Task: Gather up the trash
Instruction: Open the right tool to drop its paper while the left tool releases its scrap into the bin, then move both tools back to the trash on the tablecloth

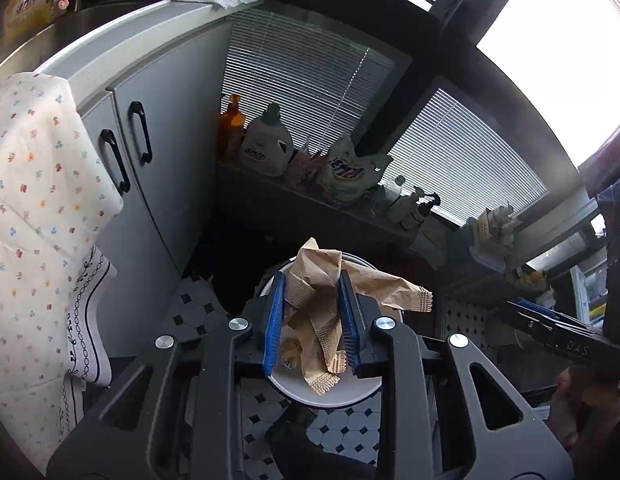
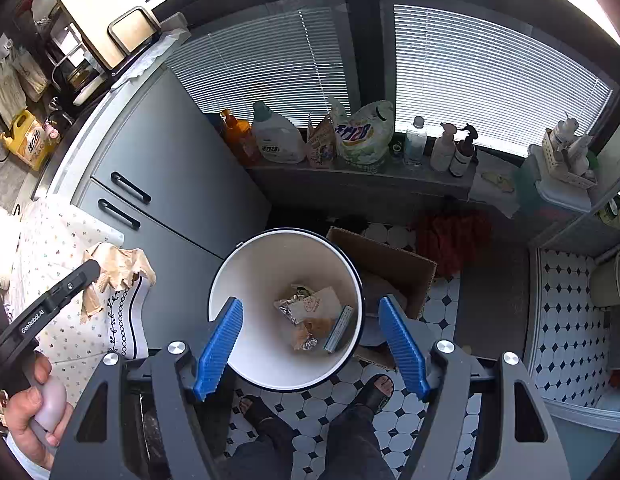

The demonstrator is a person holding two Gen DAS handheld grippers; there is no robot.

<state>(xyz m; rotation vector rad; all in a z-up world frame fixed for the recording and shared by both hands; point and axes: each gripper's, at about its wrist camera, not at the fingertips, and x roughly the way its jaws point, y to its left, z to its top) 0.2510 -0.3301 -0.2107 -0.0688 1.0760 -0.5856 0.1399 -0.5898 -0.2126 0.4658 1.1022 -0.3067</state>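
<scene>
Left fingers are clamping crumpled brown paper right above the white bin, right fingers are gaping empty over its trash, so I'd be centring the paper's overhanging tail inside the rim before letting go.
</scene>
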